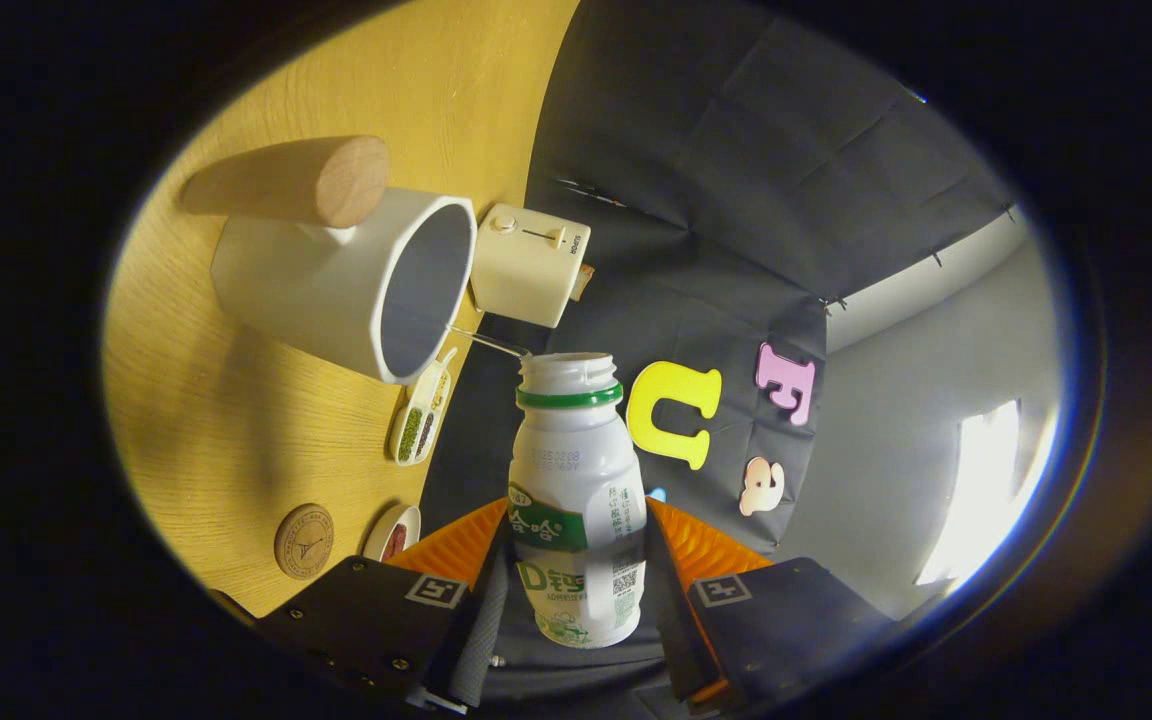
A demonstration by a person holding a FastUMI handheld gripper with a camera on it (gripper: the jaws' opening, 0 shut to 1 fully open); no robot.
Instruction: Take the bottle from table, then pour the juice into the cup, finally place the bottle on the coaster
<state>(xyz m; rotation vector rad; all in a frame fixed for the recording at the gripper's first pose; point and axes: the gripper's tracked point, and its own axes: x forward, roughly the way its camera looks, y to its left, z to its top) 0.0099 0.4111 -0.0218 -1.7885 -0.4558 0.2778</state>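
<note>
My gripper [576, 560] is shut on a small white plastic bottle [576, 490] with a green neck ring and green label; its cap is off. The view is rolled, so the wooden table [216, 420] stands on edge. The bottle's open mouth points toward the rim of a white cup [336, 285] with a round wooden handle, and a thin clear stream [486, 342] runs from the mouth to the cup's rim. A round wooden coaster [304, 541] lies on the table near my left finger, beyond the cup's base side.
A cream toaster [528, 264] stands behind the cup at the table's back edge. A long white dish of beans [422, 408] and a small white saucer [394, 533] lie between the cup and the coaster. The black cloth wall rises behind.
</note>
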